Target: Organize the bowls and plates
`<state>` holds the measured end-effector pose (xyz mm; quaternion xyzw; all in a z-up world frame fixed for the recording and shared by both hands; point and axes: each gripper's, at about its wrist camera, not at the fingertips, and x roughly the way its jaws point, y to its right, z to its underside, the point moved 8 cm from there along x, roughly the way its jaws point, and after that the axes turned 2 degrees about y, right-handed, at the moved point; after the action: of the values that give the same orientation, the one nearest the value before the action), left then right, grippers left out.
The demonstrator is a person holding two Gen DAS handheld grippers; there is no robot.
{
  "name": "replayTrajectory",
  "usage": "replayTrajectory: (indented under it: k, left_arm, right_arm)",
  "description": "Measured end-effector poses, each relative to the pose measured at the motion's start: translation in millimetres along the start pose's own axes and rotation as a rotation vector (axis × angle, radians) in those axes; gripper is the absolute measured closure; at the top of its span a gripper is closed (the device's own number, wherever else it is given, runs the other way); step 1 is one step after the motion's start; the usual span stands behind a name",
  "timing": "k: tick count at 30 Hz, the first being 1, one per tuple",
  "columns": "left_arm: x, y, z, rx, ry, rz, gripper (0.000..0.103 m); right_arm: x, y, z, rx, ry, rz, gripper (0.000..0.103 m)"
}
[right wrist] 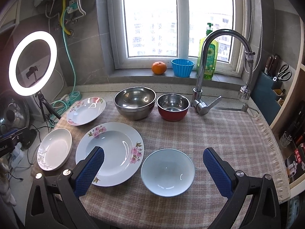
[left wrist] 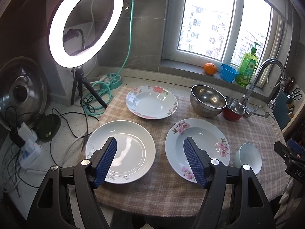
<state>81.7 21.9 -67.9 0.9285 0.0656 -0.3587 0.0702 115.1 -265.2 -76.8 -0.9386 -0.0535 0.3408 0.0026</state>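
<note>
On the checked cloth (left wrist: 162, 190) lie three plates: a plain white plate (left wrist: 122, 150) (right wrist: 54, 149) at the near left, a pink-flowered plate (left wrist: 198, 148) (right wrist: 110, 152) at the near middle, and a rose-patterned plate (left wrist: 151, 102) (right wrist: 86, 111) farther back. A small white bowl (left wrist: 247, 157) (right wrist: 167, 171) sits at the near right. A large steel bowl (left wrist: 207, 100) (right wrist: 135, 102) and a red steel-lined bowl (left wrist: 234, 108) (right wrist: 173, 106) stand at the back. My left gripper (left wrist: 150, 145) is open and empty above the gap between the two near plates. My right gripper (right wrist: 153, 155) is open and empty over the white bowl.
A ring light on a tripod (left wrist: 83, 22) (right wrist: 32, 63), cables and a pot lid (left wrist: 21, 93) crowd the left counter. A faucet (right wrist: 209, 70) stands at the back right. An orange (right wrist: 159, 67), blue cup (right wrist: 182, 67) and soap bottle (right wrist: 208, 57) sit on the sill. A knife block (right wrist: 270, 82) is at the right.
</note>
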Motion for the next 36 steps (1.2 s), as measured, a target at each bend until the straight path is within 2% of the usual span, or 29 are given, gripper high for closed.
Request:
replayTrajectory:
  k: [4, 8, 12, 15, 20, 24, 27, 29, 31, 36]
  left_arm:
    - [12.4, -0.7, -0.2, -0.004, -0.026, 0.023, 0.031]
    - [25.6, 0.5, -4.5, 0.01, -0.044, 0.054, 0.031]
    - [43.3, 3.5, -6.2, 0.007, -0.078, 0.102, 0.031]
    - [57.1, 4.9, -4.3, 0.012, -0.112, 0.135, 0.036]
    - [71.2, 7.9, -0.5, 0.004, -0.174, 0.213, 0.049]
    - [76.9, 9.3, 4.8, -0.015, -0.215, 0.265, 0.064]
    - [78.7, 11.5, 8.3, -0.012, -0.231, 0.279, 0.073]
    - [77.6, 12.4, 11.4, -0.031, -0.243, 0.291, 0.074]
    - [75.4, 14.9, 15.3, -0.04, -0.254, 0.301, 0.077]
    - [72.1, 17.8, 31.2, -0.094, -0.27, 0.277, 0.078]
  right_arm:
    - [8.7, 4.2, -4.7, 0.035, -0.021, -0.008, 0.0]
    - [15.9, 7.7, -12.8, 0.045, -0.029, 0.04, 0.0]
    - [25.8, 4.2, -18.8, 0.082, -0.061, -0.006, 0.001]
    - [38.9, -1.4, -21.6, 0.104, -0.102, -0.056, 0.01]
    - [66.2, -8.5, -23.5, 0.136, -0.187, -0.124, 0.039]
    - [89.2, -17.4, -22.7, 0.148, -0.285, -0.193, 0.046]
    - [102.2, -26.0, -25.5, 0.126, -0.326, -0.219, 0.057]
    - [113.1, -30.4, -27.7, 0.089, -0.35, -0.211, 0.06]
    - [123.7, -36.5, -28.2, 0.077, -0.39, -0.242, 0.063]
    - [152.0, -44.2, -28.6, 0.006, -0.476, -0.283, 0.069]
